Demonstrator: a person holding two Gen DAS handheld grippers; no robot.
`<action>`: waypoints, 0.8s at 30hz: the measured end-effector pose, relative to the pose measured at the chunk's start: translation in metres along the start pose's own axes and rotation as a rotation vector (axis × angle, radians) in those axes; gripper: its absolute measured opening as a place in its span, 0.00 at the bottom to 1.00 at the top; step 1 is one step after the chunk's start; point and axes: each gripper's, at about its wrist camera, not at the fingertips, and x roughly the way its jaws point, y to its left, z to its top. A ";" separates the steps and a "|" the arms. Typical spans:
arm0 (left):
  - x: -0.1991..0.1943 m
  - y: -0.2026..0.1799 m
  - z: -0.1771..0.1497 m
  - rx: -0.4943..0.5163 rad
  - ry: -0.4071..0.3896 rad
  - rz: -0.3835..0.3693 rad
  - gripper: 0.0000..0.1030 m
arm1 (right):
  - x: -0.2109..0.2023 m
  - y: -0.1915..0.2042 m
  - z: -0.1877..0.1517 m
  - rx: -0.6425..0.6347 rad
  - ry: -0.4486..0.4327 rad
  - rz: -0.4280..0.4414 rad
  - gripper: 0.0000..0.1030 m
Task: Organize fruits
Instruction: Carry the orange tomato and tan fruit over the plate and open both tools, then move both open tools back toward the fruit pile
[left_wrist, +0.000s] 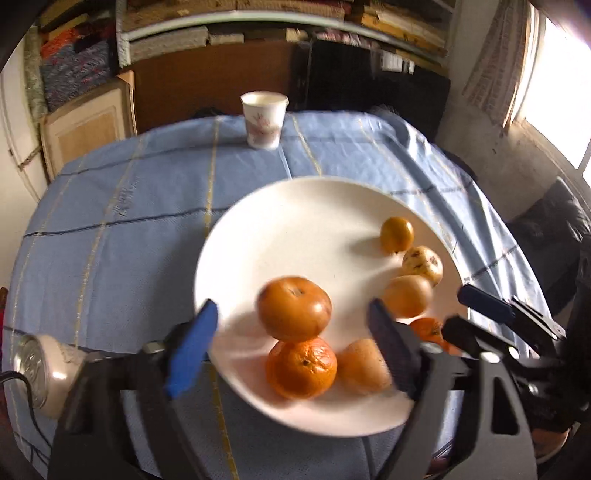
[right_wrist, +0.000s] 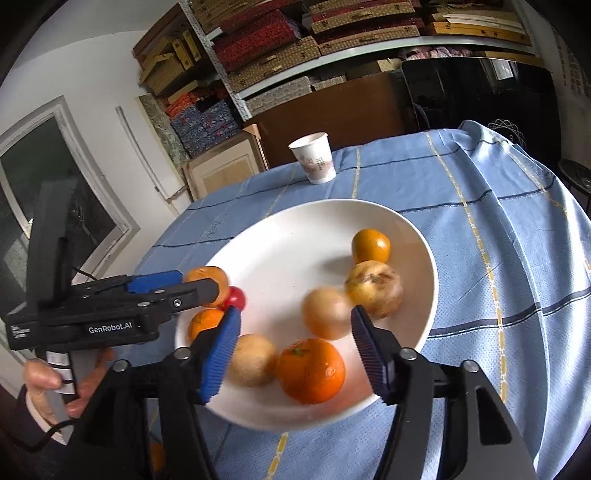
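A white plate (left_wrist: 280, 221) (right_wrist: 295, 258) on the blue checked tablecloth holds several fruits. In the left wrist view my left gripper (left_wrist: 291, 345) is open above the plate's near side, its blue fingers either side of a brownish-orange fruit (left_wrist: 294, 308) and a mandarin (left_wrist: 301, 369). In the right wrist view my right gripper (right_wrist: 293, 349) is open over the near rim, around a bright orange (right_wrist: 311, 370) and a tan fruit (right_wrist: 253, 360). A yellow speckled fruit (right_wrist: 373, 288), a small orange (right_wrist: 370, 245) and a small red fruit (right_wrist: 236, 297) also lie on the plate.
A paper cup (left_wrist: 263, 119) (right_wrist: 316, 157) stands at the table's far edge. The left gripper's body (right_wrist: 110, 310) crosses the plate's left rim in the right wrist view. The tablecloth (left_wrist: 129, 229) drapes over the right edge. Shelves and cabinets stand behind.
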 end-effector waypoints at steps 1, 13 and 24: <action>-0.006 -0.001 -0.003 0.004 -0.013 0.001 0.87 | -0.005 0.003 -0.001 -0.009 -0.009 -0.002 0.77; -0.104 0.007 -0.098 -0.013 -0.222 0.051 0.96 | -0.040 0.045 -0.028 -0.160 -0.066 -0.069 0.94; -0.135 0.034 -0.163 -0.169 -0.241 0.048 0.96 | -0.061 0.059 -0.055 -0.174 -0.082 -0.056 0.95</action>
